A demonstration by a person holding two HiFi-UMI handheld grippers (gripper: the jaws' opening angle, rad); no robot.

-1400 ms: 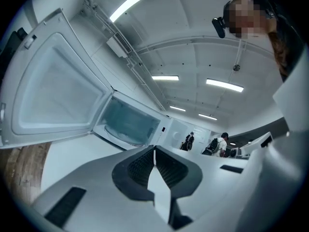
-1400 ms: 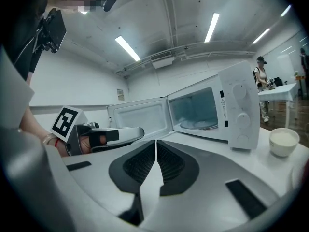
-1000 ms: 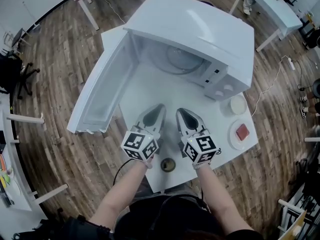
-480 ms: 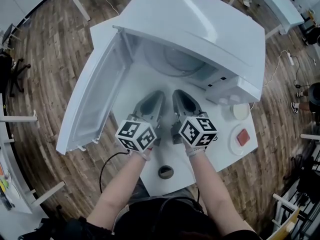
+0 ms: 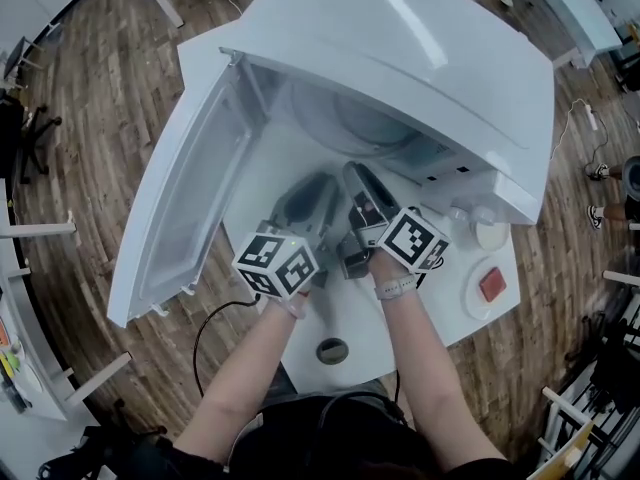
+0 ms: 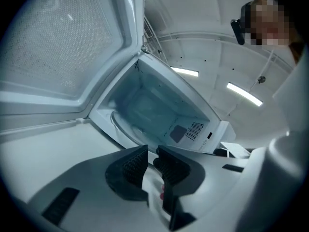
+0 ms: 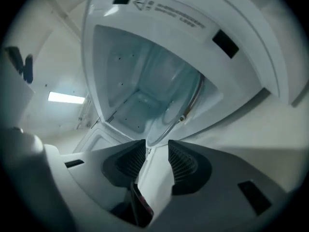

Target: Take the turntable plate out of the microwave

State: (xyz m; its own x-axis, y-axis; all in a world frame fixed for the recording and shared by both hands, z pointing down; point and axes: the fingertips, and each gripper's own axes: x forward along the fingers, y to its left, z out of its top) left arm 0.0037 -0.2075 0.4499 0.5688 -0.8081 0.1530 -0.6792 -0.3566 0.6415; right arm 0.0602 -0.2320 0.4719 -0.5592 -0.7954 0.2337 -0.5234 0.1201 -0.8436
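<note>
Spreading under everything is a wood-plank floor [image 5: 90, 98], and on it stands a white worktop [image 5: 350, 303] carrying a white microwave [image 5: 420, 38]. The microwave door [image 5: 185, 198] is swung fully out to the person's left, with the cavity open toward them. The turntable plate [image 5: 360, 128], clear glass, lies inside on the cavity floor, not yet lifted. The person stands at the worktop's near edge with both forearms reaching forward and a gripper in each hand. The left tongs [image 5: 316, 186] point at the mouth of the cavity, just beside the right ones. Their pads are drawn to a narrow slit, not touching, with nothing in the slit. The right tongs [image 5: 358, 174] are rolled partly over, their tips at the cavity's front lip. These have just been opening and now stand wide, pads bare, nothing pinched. The plate's near rim shows just past the tips, and I cannot tell whether it has entered the gap. On the person's right, in front of the microwave and near the worktop's edge, is a white saucer [image 5: 468, 300] with a small red block [image 5: 489, 285] on it. Just behind that is a smaller white dish [image 5: 490, 234]. A black cable [image 5: 205, 333] loops off the near-left edge. The smallest item is a round grey cap [image 5: 332, 350] set in the worktop between the forearms.
</note>
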